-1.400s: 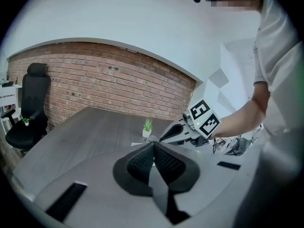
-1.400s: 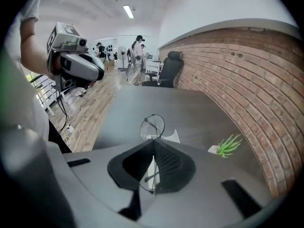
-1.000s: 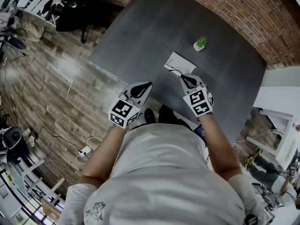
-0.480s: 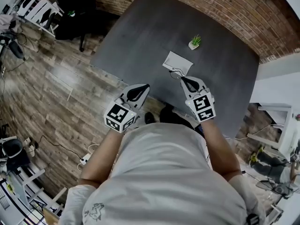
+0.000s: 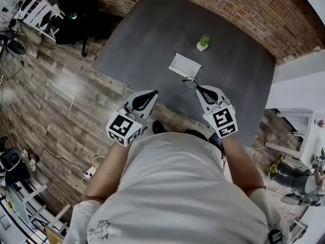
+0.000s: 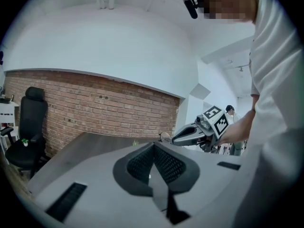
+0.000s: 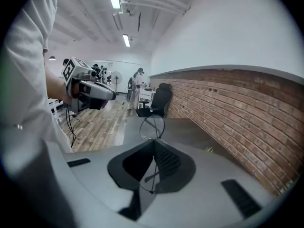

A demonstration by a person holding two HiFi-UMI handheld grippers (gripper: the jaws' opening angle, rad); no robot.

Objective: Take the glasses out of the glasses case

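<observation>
Right, my right tool [image 7: 153, 144] is clenched on the glasses [image 7: 152, 126]: a thin temple arm runs down between the pressed pads and one round lens stands just past the tips. From the head view the right tool [image 5: 198, 88] holds the glasses [image 5: 190, 82] over the near part of the bench [image 5: 152, 34], apart from the glasses case [image 5: 185, 65].

My left tool [image 6: 153, 148] is clamped shut on nothing, its pads meeting along one line. In the head view the left tool [image 5: 151, 94] sits at the bench's near edge, well to the left of the right one, and from its own camera I see the right tool [image 6: 190, 134] with a lens [image 6: 165, 137] at its tip.

The pale case lies flat on the bench beyond the glasses. A small potted plant [image 5: 203, 42] stands further on, beside the case and towards the brick wall [image 5: 228, 9]. A black office chair [image 7: 156, 103] stands at the far side of the bench on the wooden floor [image 5: 51, 95].
</observation>
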